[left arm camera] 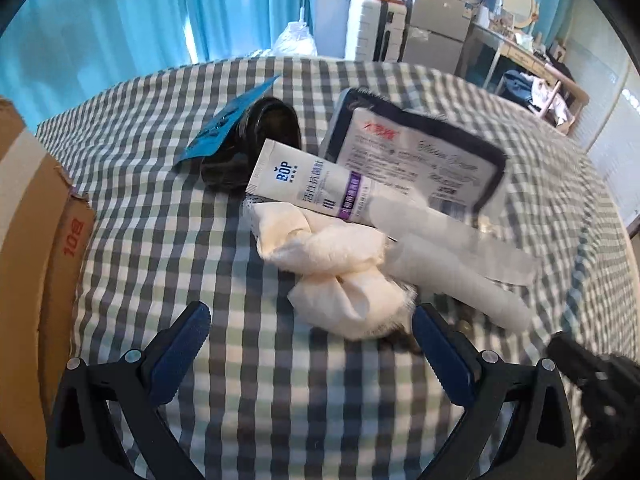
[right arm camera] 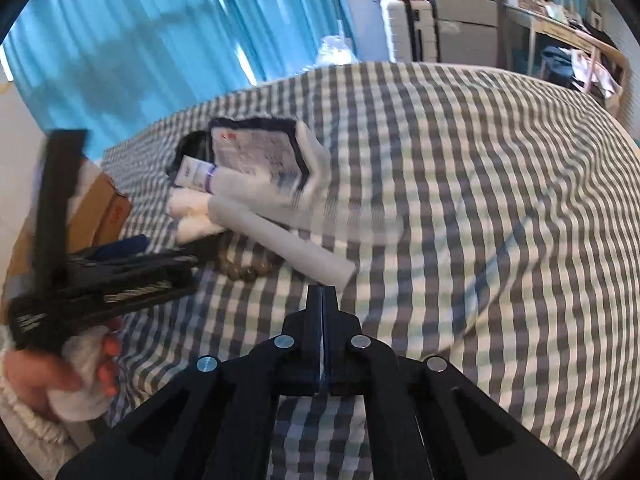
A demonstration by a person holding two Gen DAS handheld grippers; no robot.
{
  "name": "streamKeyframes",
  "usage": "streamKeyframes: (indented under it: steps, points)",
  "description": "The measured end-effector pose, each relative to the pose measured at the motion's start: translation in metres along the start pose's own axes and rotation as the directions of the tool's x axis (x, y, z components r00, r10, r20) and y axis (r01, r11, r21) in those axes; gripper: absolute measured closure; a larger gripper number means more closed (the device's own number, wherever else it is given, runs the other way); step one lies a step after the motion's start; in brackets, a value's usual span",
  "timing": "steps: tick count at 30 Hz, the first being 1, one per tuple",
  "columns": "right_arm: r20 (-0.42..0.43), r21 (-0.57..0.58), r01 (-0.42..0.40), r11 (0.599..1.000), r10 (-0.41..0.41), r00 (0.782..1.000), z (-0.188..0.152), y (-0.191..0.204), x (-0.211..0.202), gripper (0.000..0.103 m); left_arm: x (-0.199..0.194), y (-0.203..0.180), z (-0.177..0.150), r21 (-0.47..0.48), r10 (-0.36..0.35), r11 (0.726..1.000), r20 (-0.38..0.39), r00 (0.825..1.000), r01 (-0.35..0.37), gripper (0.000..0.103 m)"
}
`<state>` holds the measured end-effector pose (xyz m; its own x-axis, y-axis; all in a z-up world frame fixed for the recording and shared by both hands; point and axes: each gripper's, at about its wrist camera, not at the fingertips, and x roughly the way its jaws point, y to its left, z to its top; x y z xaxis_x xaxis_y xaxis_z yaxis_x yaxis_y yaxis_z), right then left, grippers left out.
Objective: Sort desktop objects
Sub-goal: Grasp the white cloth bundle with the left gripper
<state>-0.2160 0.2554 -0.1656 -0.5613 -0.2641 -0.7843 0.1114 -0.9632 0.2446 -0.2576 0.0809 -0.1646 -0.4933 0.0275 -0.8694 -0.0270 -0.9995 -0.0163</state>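
A grey-and-white checked cloth (left arm camera: pixel 168 216) covers the desk under both tongs, and ahead of the left tongs (left arm camera: pixel 308 328), black with dark blue pads, lie a cream-white knotted rag (left arm camera: pixel 340 264), a white tube (left arm camera: pixel 304 184) with blue lettering and a purple band, a white packet (left arm camera: pixel 416 152) edged in navy, and a glossy black jar (left arm camera: pixel 256 140) under a bright blue label (left arm camera: pixel 228 120). Left of those tongs stands a brown cardboard box (left arm camera: pixel 36 216) with red print; the right tongs (right arm camera: pixel 322 300) are black, and beyond hang turquoise curtains (right arm camera: pixel 140 32)
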Motion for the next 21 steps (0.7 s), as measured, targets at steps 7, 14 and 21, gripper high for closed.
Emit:
streamKeyframes:
  steps: [7,14,21]
  points:
    - [0.037,-0.162,0.028,0.986,-0.022,0.999,0.024,0.026,0.021,0.059,0.019,0.001,0.012,-0.016,-0.038,0.999,-0.002,0.999,0.038,0.0]
    - [-0.01,-0.249,0.103,0.963,-0.109,0.994,0.019,0.036,0.044,0.086,0.024,-0.003,0.022,0.058,-0.129,0.99,0.016,0.992,0.128,0.05]
    - [-0.072,-0.121,0.053,0.991,-0.062,0.995,-0.003,0.028,0.014,0.101,-0.014,0.023,0.002,0.016,-0.178,0.984,0.034,0.983,0.177,0.069]
